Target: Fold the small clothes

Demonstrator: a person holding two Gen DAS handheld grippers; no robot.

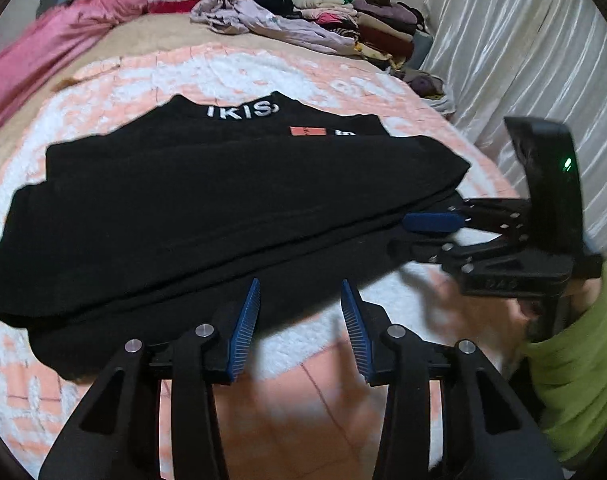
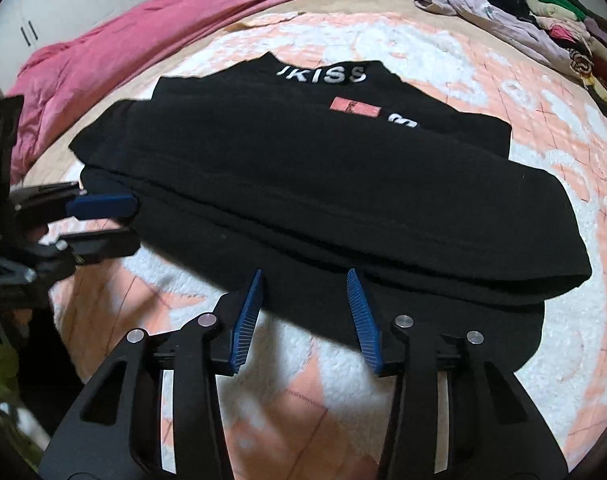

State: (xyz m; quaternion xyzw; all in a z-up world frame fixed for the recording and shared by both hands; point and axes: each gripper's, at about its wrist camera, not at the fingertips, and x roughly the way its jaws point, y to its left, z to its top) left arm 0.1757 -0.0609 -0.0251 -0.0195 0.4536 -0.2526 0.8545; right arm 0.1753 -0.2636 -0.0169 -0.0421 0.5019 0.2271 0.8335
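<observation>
A black top (image 1: 223,200) with white lettering at the collar lies folded across a pink-and-white blanket (image 1: 223,68) on a bed. My left gripper (image 1: 300,280) stands open at the top's near hem, which lies between its blue pads (image 1: 247,320) without being pinched. My right gripper (image 1: 399,235) comes in from the right at the top's end, one finger above the lower layer's edge and one below, with a gap. In the right wrist view the top (image 2: 323,180) fills the middle. There my right gripper (image 2: 304,272) is open over the hem, and my left gripper (image 2: 135,220) is at the left end.
Stacked folded clothes (image 1: 343,12) and a crumpled lilac garment (image 1: 263,20) lie at the head of the bed. A pink quilt (image 2: 143,40) runs along the far side below white cupboards (image 2: 63,0). A white curtain (image 1: 523,40) hangs at the right. A green sleeve (image 1: 575,380) holds the right gripper.
</observation>
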